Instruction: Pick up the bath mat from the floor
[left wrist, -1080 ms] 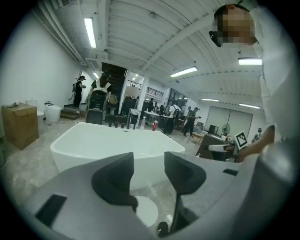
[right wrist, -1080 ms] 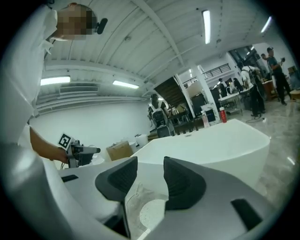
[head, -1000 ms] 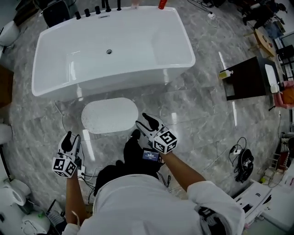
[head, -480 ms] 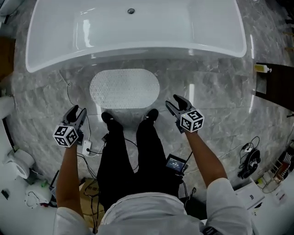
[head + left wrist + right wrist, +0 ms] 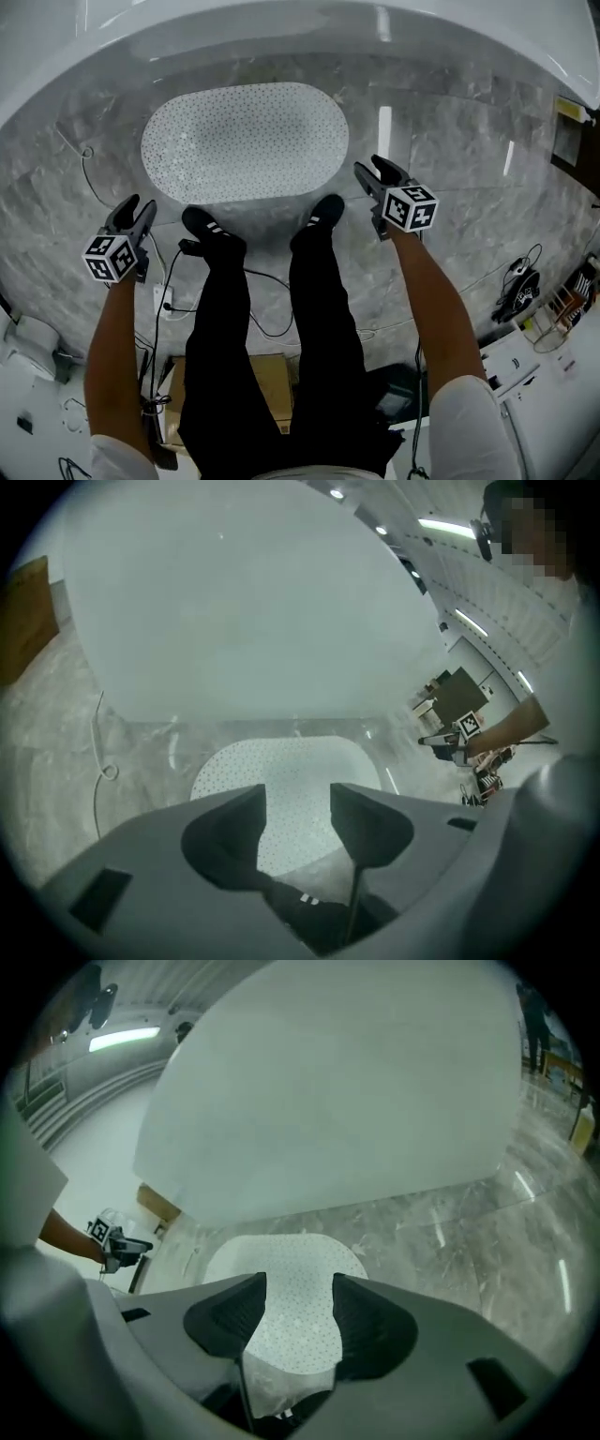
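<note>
Mat (image 5: 246,141) lies flat on the floor (image 5: 450,169), close against the tub (image 5: 281,28), not yet touched. The person's shoes (image 5: 214,228) stand at its near edge, and the right toe appears to overlap it.

Left gripper (image 5: 136,208) hangs off the mat's left end, jaws spread and empty. Right gripper (image 5: 373,171) is off the right end. Its jaws have just been opening and nothing is between them.

Risks:
- A toe on the edge would pin the mat.
- The thin rim, flush to smooth stone, may escape the pads.
- A one-sided grip would let it sag and slip.
</note>
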The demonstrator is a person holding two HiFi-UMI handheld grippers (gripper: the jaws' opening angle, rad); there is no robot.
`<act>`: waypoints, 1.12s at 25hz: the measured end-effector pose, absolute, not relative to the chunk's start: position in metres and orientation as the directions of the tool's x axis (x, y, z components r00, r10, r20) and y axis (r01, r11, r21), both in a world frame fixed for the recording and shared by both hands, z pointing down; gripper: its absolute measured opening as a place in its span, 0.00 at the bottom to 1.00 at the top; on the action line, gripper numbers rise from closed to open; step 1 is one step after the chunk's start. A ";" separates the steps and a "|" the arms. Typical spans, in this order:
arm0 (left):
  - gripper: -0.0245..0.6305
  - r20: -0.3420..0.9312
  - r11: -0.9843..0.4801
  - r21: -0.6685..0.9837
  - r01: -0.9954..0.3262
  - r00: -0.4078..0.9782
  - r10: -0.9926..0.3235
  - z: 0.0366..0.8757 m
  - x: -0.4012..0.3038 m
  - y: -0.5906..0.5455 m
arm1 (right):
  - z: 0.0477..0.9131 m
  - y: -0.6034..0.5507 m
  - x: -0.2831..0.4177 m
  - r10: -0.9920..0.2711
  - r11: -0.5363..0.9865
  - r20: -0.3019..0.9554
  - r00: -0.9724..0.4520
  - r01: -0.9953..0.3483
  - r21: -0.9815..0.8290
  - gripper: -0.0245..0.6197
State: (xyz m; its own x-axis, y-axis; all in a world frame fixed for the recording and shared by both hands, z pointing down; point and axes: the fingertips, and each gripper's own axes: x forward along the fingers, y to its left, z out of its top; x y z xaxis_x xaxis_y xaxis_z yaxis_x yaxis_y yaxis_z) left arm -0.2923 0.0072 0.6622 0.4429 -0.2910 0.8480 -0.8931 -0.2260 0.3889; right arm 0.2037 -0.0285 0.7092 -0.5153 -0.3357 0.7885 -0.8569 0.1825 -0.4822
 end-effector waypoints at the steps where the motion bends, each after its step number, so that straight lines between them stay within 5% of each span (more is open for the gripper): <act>1: 0.37 0.853 -0.212 0.390 -0.896 0.438 -0.285 0.683 -0.299 0.012 | 0.729 -0.026 0.203 -0.318 0.187 0.804 -0.503 -0.864 -0.467 0.41; 14: 0.42 0.944 -0.015 0.236 -0.972 0.233 -0.235 0.898 -0.394 0.036 | 0.917 0.007 0.229 -0.280 0.113 0.891 -0.358 -0.934 -0.340 0.44; 28: 0.45 0.976 0.027 0.132 -0.991 0.125 -0.177 0.958 -0.401 0.045 | 0.964 0.019 0.225 -0.233 0.154 0.939 -0.255 -0.963 -0.223 0.44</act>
